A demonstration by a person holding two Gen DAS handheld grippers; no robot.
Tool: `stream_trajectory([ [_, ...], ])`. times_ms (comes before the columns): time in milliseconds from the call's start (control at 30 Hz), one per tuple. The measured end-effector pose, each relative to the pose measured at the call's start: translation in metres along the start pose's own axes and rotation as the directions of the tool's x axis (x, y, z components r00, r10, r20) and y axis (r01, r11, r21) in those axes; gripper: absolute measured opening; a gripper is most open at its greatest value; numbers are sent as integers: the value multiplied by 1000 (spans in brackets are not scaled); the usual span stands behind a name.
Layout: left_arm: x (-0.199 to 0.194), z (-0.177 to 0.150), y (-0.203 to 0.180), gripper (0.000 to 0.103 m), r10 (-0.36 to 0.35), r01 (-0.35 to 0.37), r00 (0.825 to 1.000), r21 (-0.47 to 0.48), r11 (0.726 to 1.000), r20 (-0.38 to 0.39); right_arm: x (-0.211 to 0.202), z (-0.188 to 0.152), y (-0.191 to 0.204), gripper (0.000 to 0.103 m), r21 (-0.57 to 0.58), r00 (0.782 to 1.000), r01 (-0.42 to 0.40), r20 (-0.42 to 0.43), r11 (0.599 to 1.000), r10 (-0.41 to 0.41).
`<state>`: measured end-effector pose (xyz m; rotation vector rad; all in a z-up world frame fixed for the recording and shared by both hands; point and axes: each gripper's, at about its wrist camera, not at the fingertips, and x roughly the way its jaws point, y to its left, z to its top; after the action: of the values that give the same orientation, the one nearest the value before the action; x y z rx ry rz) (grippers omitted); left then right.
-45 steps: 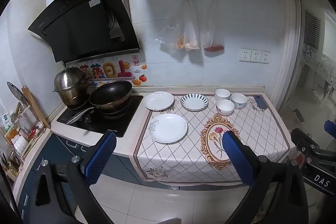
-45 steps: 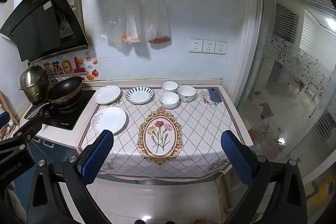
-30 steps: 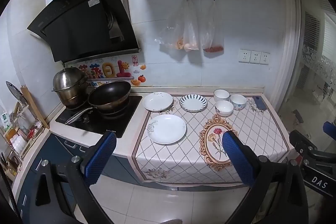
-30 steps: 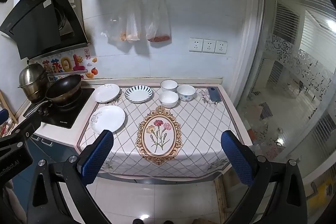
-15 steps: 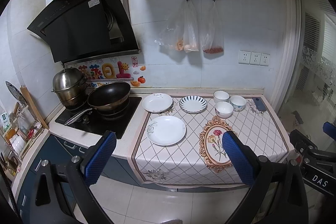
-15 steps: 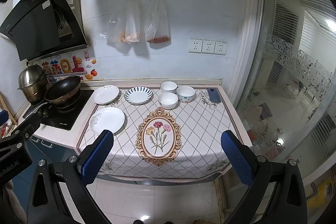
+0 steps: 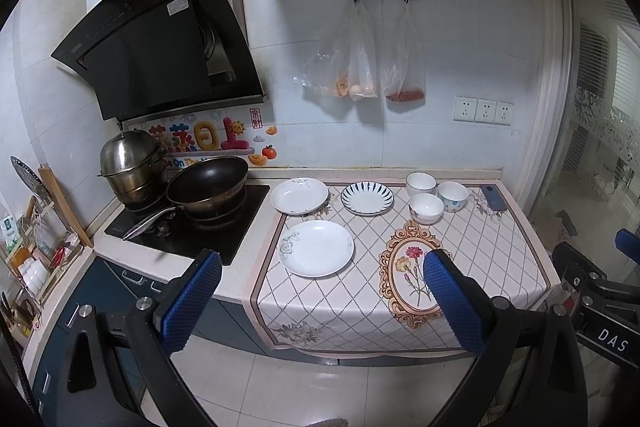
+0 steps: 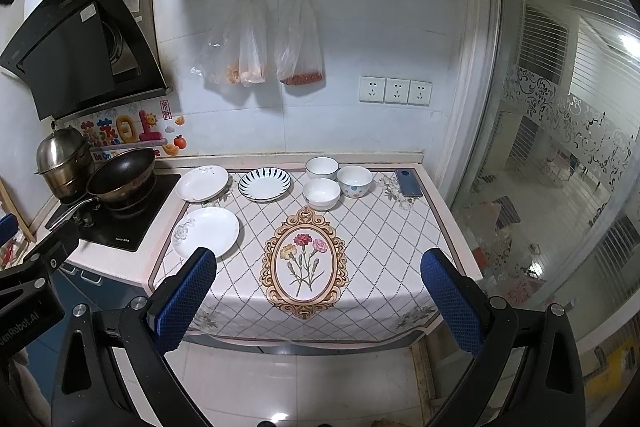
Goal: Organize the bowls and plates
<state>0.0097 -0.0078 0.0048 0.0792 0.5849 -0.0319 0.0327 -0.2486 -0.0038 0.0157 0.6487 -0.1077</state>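
Three plates lie on the cloth-covered counter (image 7: 472, 259): a white plate with a grey flower (image 7: 316, 247) (image 8: 206, 231) at the front left, a white plate (image 7: 299, 195) (image 8: 202, 183) behind it, and a blue-striped plate (image 7: 367, 198) (image 8: 265, 184) beside that. Three bowls cluster at the back right: a white bowl (image 7: 420, 183) (image 8: 322, 167), a dotted bowl (image 7: 453, 196) (image 8: 355, 181) and a white bowl in front (image 7: 426, 208) (image 8: 321, 193). My left gripper (image 7: 320, 287) and right gripper (image 8: 318, 287) are both open and empty, held back from the counter's front edge, above the floor.
A black wok (image 7: 208, 183) and a steel pot (image 7: 132, 163) sit on the cooktop at left. A phone (image 8: 409, 183) lies at the counter's back right. Bags (image 8: 276, 51) hang on the wall. A rack (image 7: 28, 243) stands far left. A glass partition (image 8: 560, 147) is at right.
Both views have shifted only slightly; the counter sits a little lower and nearer in the frames. Both grippers stay open. Nothing on the counter has moved.
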Motion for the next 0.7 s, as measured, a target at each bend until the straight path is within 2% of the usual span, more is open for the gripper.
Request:
stream_trajectory([
  [700, 1, -2, -2, 103, -11, 11, 1000, -5, 1000, 3, -8, 7, 7, 103, -1, 1000, -3, 23, 1000, 3],
])
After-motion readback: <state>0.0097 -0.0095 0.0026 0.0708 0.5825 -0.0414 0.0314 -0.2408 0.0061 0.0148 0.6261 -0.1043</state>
